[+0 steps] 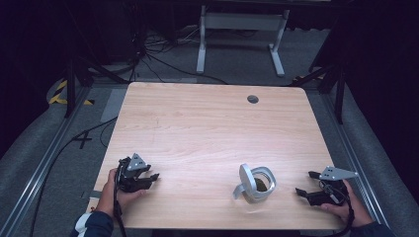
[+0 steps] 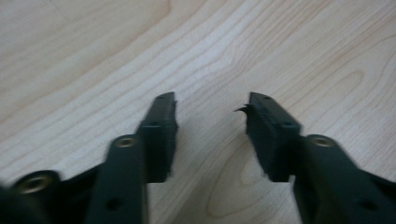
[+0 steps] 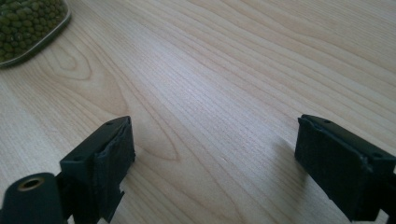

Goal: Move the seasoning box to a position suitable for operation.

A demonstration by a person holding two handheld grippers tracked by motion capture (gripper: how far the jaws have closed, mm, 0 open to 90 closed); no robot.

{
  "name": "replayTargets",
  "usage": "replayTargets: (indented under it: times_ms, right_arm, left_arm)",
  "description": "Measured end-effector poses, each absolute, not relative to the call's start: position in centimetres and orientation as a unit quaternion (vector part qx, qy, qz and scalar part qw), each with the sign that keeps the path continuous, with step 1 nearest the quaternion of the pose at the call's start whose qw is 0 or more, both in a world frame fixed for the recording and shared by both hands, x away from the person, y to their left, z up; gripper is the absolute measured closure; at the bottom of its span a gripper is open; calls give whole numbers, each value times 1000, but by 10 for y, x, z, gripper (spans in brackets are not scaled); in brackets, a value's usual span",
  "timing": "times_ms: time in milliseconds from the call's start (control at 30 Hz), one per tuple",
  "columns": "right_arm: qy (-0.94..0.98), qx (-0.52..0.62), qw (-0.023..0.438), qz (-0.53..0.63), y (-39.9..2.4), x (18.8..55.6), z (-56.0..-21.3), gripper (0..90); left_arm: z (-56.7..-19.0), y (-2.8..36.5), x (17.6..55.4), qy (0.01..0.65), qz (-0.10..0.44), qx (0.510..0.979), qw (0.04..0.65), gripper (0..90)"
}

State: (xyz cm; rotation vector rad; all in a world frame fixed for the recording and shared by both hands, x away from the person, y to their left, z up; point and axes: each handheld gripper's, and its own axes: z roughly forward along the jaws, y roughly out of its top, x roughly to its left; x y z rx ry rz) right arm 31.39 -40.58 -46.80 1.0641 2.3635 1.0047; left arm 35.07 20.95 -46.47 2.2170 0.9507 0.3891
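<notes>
The thing nearest my grippers is a clear container [image 1: 257, 183] with a white lid or strap hanging at its left side, sitting in the lower right part of the high view on the tabletop [image 1: 207, 128]; it holds something dark green, and in the right gripper view the upper left corner of the frame shows its rim with small green beans [image 3: 28, 25] inside. Nothing touches it. My right gripper [image 1: 306, 183] lies just to the right of it in the high view, near the lower right edge of the tabletop, pointing left toward the container with a gap between them; its fingers [image 3: 105, 158] are spread wide and released, with bare wood between them. My left gripper [image 1: 152, 178] is in the lower left of the high view, well apart from the container, pointing right across the tabletop. Its fingers [image 2: 159, 135] stand partly apart over bare wood grain, gripping nothing; the left gripper view is a little blurred. A hand wraps each gripper from the bottom edge of the high view, and a cable trails down from each. Near the upper right of the tabletop there is a small round grey grommet [image 1: 253, 99]. Beyond the far edge, at the top centre of the frame, stands a white metal frame [image 1: 237, 29] on grey floor, with black cables at the upper left.
</notes>
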Motion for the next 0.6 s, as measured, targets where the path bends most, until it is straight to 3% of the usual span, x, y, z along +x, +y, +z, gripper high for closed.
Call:
replayTargets:
  times_ms: [133, 267, 600]
  right_arm:
    - [836, 377, 180, 355, -406, 314, -468, 117]
    - [836, 376, 180, 355, -406, 314, -468, 117]
    - [836, 377, 180, 355, -406, 314, -468, 117]
  left_arm:
    - [-456, 206, 347, 356, 156, 847, 363, 795]
    - [-448, 197, 345, 333, 154, 856, 363, 895]
    - [-424, 158, 338, 282, 146, 857, 406, 900]
